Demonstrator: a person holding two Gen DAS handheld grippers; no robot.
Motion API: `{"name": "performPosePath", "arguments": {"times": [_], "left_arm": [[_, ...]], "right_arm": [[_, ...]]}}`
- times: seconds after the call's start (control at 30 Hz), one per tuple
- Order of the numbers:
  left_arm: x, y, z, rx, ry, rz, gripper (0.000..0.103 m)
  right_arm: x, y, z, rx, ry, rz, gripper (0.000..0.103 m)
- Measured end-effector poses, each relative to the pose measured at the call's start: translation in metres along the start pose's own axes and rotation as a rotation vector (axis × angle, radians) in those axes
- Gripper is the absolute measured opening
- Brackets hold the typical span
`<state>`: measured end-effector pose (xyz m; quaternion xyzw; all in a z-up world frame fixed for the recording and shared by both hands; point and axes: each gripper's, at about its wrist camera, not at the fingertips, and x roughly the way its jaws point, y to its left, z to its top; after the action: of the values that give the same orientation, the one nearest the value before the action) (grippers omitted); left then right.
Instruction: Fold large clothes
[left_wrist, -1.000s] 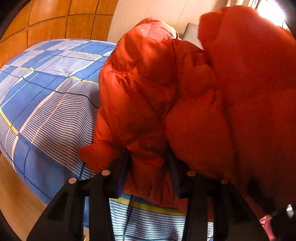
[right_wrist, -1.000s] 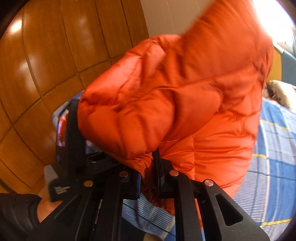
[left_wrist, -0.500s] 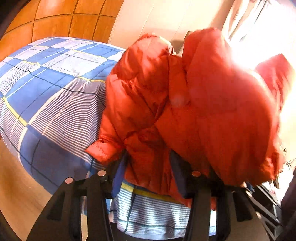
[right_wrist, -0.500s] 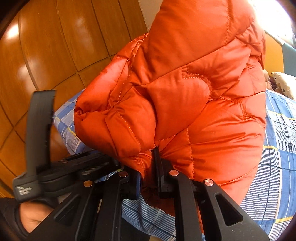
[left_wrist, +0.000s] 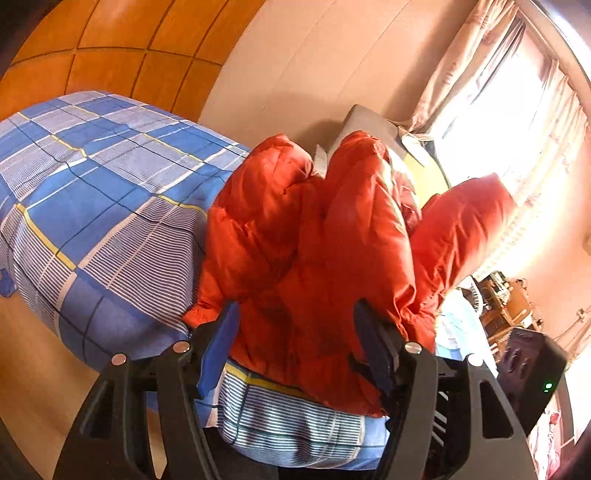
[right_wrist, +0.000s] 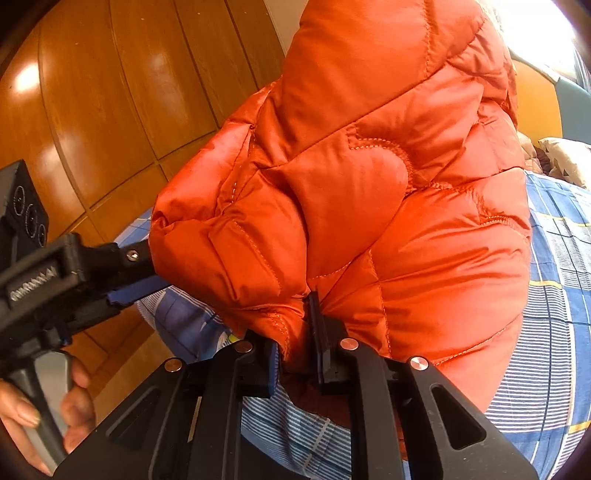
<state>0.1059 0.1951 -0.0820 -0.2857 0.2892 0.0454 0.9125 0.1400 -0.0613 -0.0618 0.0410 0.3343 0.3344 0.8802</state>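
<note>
An orange quilted puffer jacket (left_wrist: 317, 236) lies bunched at the near edge of a bed with a blue plaid cover (left_wrist: 103, 206). My left gripper (left_wrist: 295, 332) stands with its jaws apart around a thick fold of the jacket's hem. My right gripper (right_wrist: 295, 325) is shut on the jacket (right_wrist: 369, 184) at a hem edge and holds it up over the bed (right_wrist: 554, 332). The left gripper (right_wrist: 140, 273) also shows in the right wrist view, at the jacket's left side.
A wood-panelled wall (right_wrist: 110, 110) stands behind the bed. A window with curtains (left_wrist: 517, 110) is bright at the right. A pillow (right_wrist: 565, 158) lies at the bed's far end. Cluttered furniture (left_wrist: 509, 302) stands right of the bed. Wooden floor (left_wrist: 37, 369) lies at the left.
My left gripper's jaws have widened around the jacket fold. The raised part of the jacket has swung away to the right, and the left gripper has come into the right wrist view.
</note>
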Motion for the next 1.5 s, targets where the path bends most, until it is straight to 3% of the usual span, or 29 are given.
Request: {"name": "performPosePath", "arguments": {"times": [0.3, 0.5, 0.63, 0.7, 0.93, 1.5], "left_arm": [[-0.016, 0.001, -0.003, 0.002, -0.028, -0.04, 0.067], [-0.019, -0.003, 0.0, -0.004, 0.001, -0.111, 0.068], [-0.031, -0.002, 0.001, -0.003, -0.023, -0.156, 0.077], [-0.035, -0.01, -0.001, 0.044, -0.029, -0.171, 0.082], [-0.004, -0.024, -0.004, 0.123, 0.088, -0.214, 0.084], [0.024, -0.026, 0.003, 0.13, 0.139, -0.197, 0.083]], "right_arm": [[0.005, -0.002, -0.013, -0.012, -0.014, -0.004, 0.014], [0.004, 0.008, -0.017, -0.053, -0.017, -0.033, 0.014], [0.005, 0.013, -0.018, -0.068, -0.013, -0.035, 0.016], [0.007, 0.016, -0.019, -0.073, -0.012, -0.043, 0.016], [0.012, 0.024, -0.022, -0.097, -0.012, -0.06, 0.017], [0.032, 0.049, -0.028, -0.172, -0.009, -0.111, 0.025]]}}
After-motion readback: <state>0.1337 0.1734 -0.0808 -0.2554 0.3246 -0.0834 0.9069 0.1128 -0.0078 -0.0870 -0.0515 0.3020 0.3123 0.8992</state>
